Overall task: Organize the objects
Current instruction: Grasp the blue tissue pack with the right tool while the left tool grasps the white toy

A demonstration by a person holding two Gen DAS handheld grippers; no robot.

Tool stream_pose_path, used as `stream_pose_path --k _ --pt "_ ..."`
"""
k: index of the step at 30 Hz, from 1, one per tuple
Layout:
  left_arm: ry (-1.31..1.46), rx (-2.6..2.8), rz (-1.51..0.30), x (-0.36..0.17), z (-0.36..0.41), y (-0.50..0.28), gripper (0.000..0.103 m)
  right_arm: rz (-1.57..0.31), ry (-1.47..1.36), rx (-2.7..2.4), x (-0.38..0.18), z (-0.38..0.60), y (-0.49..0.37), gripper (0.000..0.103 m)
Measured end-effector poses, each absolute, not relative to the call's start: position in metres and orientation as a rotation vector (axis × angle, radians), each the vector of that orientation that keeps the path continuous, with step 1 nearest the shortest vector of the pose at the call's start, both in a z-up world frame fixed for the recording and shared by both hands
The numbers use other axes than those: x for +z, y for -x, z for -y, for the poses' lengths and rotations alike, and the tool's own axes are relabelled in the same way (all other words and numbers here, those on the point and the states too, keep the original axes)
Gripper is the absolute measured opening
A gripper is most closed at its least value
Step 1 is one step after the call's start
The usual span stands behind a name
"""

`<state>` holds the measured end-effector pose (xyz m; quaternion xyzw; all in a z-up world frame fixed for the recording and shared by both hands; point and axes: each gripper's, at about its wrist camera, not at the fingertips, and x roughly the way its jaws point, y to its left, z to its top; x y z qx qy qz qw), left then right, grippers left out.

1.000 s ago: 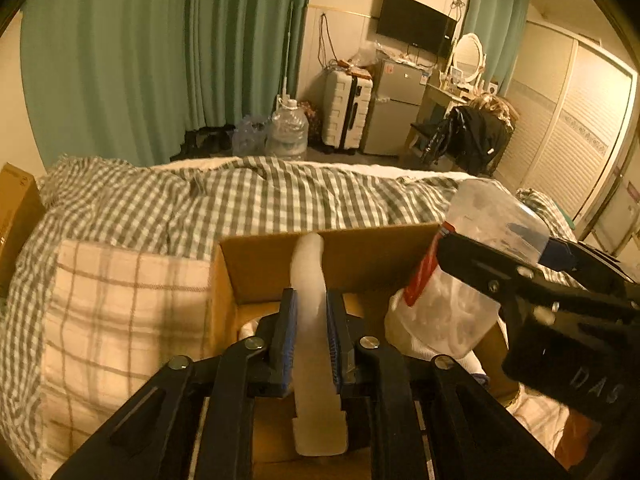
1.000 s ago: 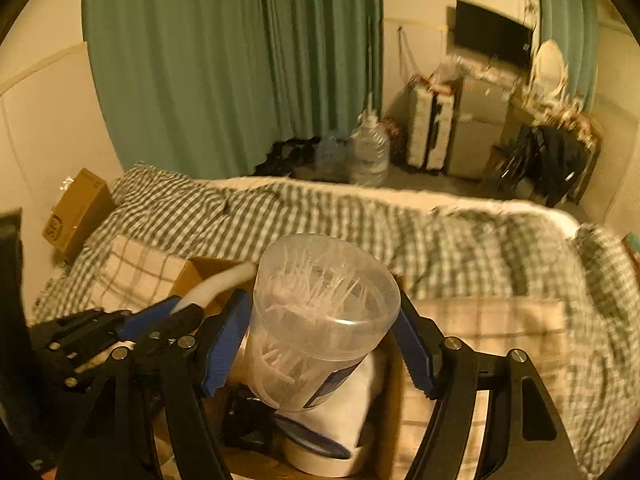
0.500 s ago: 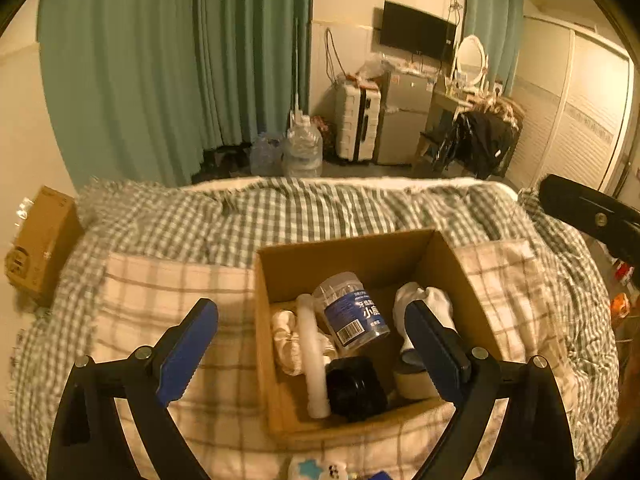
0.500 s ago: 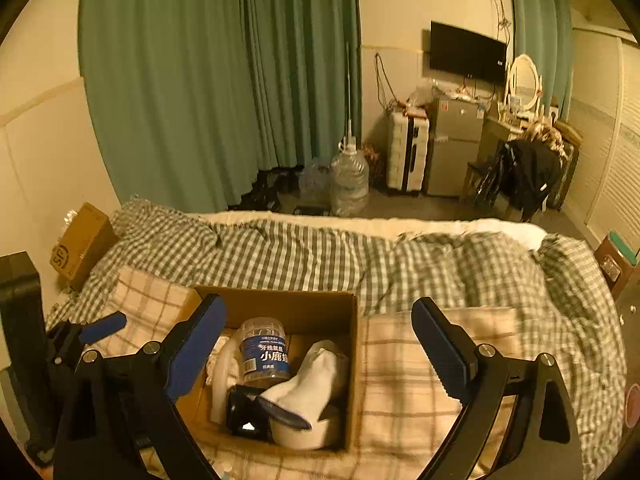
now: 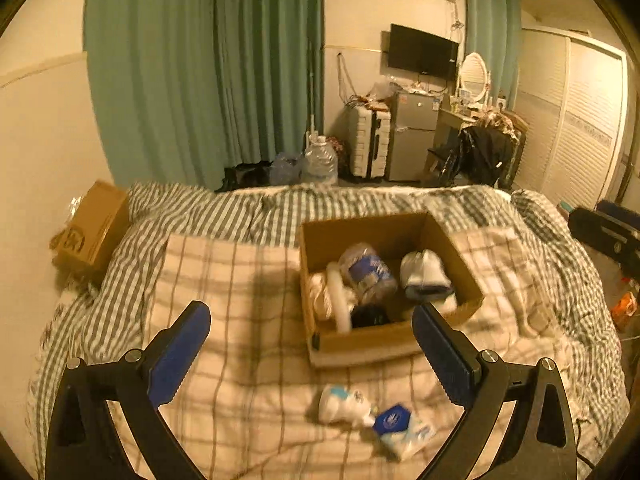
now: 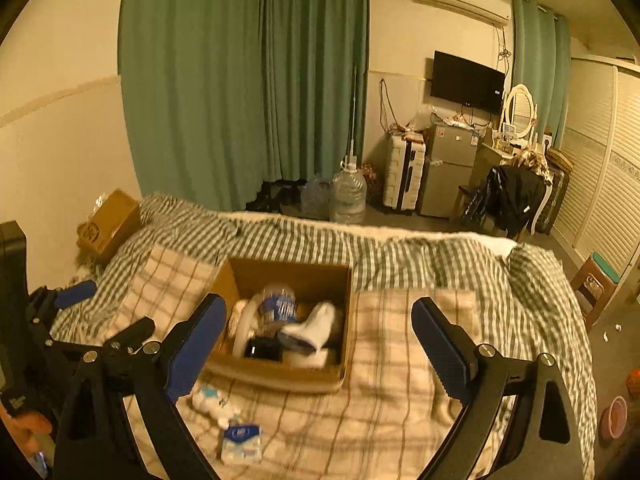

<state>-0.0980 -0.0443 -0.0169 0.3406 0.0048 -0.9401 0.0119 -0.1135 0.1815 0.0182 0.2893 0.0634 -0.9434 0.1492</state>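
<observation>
An open cardboard box (image 5: 400, 342) (image 6: 276, 374) sits on the plaid blanket on the bed. In it lie a clear jar with a blue label (image 5: 368, 274) (image 6: 278, 306), a white tube (image 5: 340, 300), a white sock (image 5: 424, 276) (image 6: 312, 326) and a black item (image 5: 368, 316). In front of the box lie a small white plush toy (image 5: 342, 404) (image 6: 212, 400) and a tissue pack (image 5: 402, 428) (image 6: 242, 442). My left gripper (image 5: 312, 356) is open and empty, above and in front of the box. My right gripper (image 6: 318, 350) is open and empty, also pulled back above the box.
A second cardboard box (image 5: 92, 228) sits at the bed's left edge by the wall. Beyond the bed are green curtains, water jugs (image 6: 348, 196), a suitcase, a small fridge and a chair with dark clothes. The left gripper shows in the right wrist view (image 6: 80, 320).
One second ago my left gripper held the white tube and my right held the clear jar over the box. Both now lie in the box; both grippers have opened and pulled back.
</observation>
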Motion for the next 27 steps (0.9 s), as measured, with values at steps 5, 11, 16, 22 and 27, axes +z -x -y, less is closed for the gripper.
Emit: stream_pose_path --k 5,11,16,22,27 --pt "-1.132 -2.854 -0.025 -0.063 0.052 0.087 0.103 -0.202 -0.92 -2.665 -0.033 -0.172 0.099 0.094" --pt "-1.3 -2.756 -0.038 -0.125 0.058 0.081 0.103 -0.277 -1.108 -2.563 -0.111 -0.15 0.103 0.094" --pt "-1.437 -2.675 -0.138 -0.155 0.069 0.082 0.103 -0.303 -1.29 -2.436 -0.172 -0.139 0.105 0.094" --pt "-1.521 -2.609 -0.201 -0.173 0.076 0.085 0.103 -0.395 -1.386 -2.303 -0.209 -0.121 0.099 0.094" --pt "-1.564 -2.594 -0.217 -0.178 0.077 0.087 0.103 -0.429 -1.454 -2.212 -0.226 -0.112 0.1 0.082"
